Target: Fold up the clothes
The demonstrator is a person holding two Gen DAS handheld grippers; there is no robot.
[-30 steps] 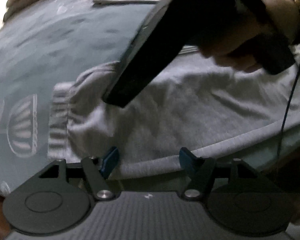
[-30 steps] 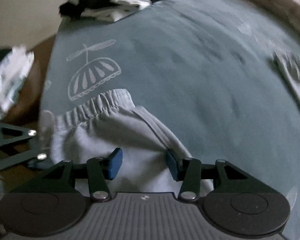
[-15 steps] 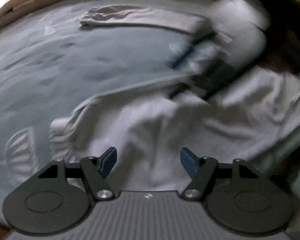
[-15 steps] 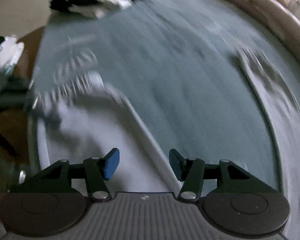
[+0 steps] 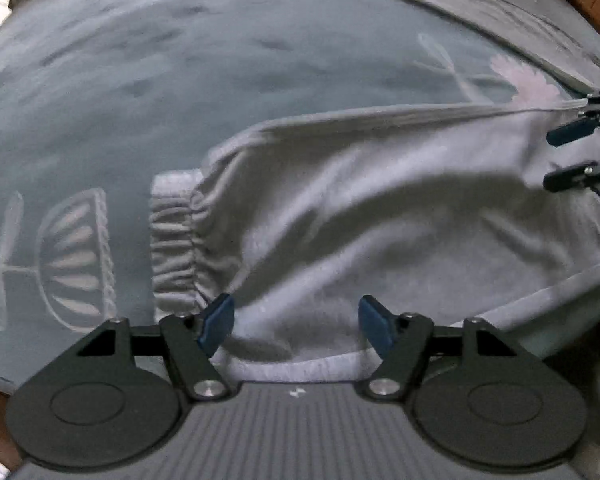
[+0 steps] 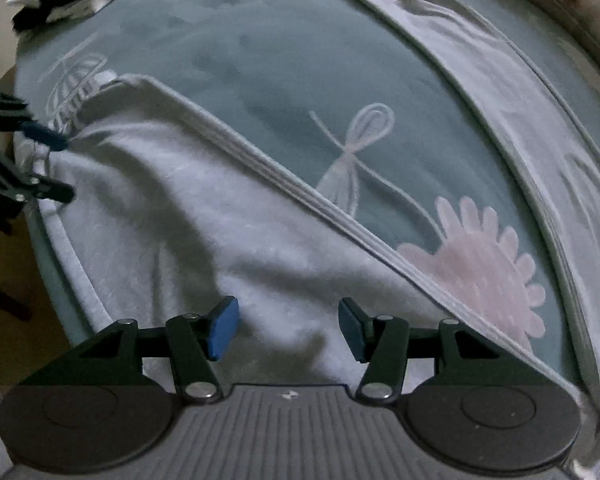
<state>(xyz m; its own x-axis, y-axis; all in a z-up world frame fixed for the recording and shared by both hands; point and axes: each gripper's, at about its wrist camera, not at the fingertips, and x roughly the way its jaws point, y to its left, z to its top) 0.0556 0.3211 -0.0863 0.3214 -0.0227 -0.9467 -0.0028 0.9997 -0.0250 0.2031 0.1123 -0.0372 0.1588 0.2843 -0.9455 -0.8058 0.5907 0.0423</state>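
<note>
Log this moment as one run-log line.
step: spreading grey pants on bedspread | left gripper: open, closing | right gripper: open, opening | held: nothing

Dim, bluish light; soft shadows, slight motion blur, strong fisheye bending at edges

left gripper (image 5: 296,330): black linkages, blue pads, silver screws | right gripper (image 6: 287,330): same, ribbed grey body

Grey sweatpants (image 5: 380,216) flat on blanket (image 5: 220,80)
</note>
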